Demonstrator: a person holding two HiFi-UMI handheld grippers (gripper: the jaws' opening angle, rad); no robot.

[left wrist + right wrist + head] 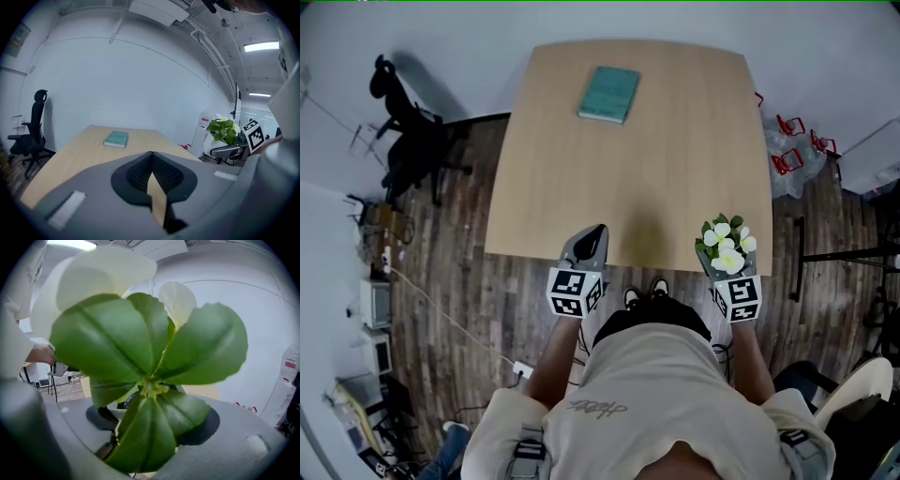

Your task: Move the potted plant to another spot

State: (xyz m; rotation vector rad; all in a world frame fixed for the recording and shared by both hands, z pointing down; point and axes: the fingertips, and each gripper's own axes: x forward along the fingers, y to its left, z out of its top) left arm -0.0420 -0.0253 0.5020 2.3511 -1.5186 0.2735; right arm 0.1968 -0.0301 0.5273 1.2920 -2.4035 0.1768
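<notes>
The potted plant (727, 247), green leaves with white flowers, sits between the jaws of my right gripper (727, 262) at the table's near right corner. In the right gripper view its leaves (150, 376) fill the picture, and the rim of its white pot (117, 408) shows low between the jaws, which are closed against it. My left gripper (592, 240) is over the near edge of the table, left of the plant, with its jaws shut together and nothing between them (152, 171). From the left gripper view the plant (224, 130) is off to the right.
A teal book (610, 94) lies at the far middle of the wooden table (628, 159). A black office chair (408, 141) stands left of the table, and red-handled items with plastic bags (792, 145) lie on the floor at the right. Cables and boxes (375, 309) line the left wall.
</notes>
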